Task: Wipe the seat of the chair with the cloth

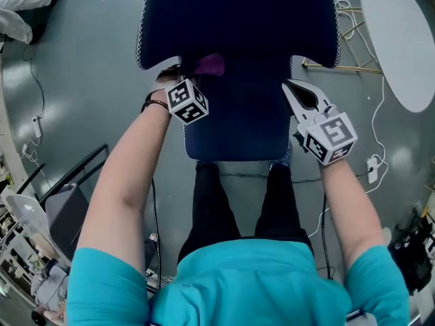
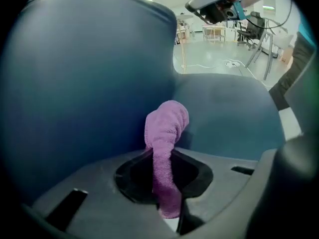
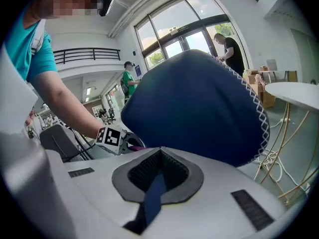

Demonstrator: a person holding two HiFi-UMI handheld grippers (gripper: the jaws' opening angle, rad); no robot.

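The chair's dark blue backrest [image 1: 238,19] fills the top of the head view, with its seat [image 1: 238,124] below it. My left gripper [image 1: 189,73] is shut on a purple cloth [image 1: 212,64], which rests where the seat meets the backrest on the left side. In the left gripper view the cloth [image 2: 167,128] sticks up out of the closed jaws against the seat [image 2: 224,113] and backrest [image 2: 84,73]. My right gripper [image 1: 287,85] hovers over the seat's right edge, shut and empty. The right gripper view shows the backrest [image 3: 199,108] and the left gripper's cube [image 3: 110,137].
A white round table [image 1: 401,39] stands at the right, with thin metal legs and cables [image 1: 377,114] on the grey floor. Another dark chair [image 1: 64,209] stands at the lower left. Two people [image 3: 230,51] stand far off by the windows.
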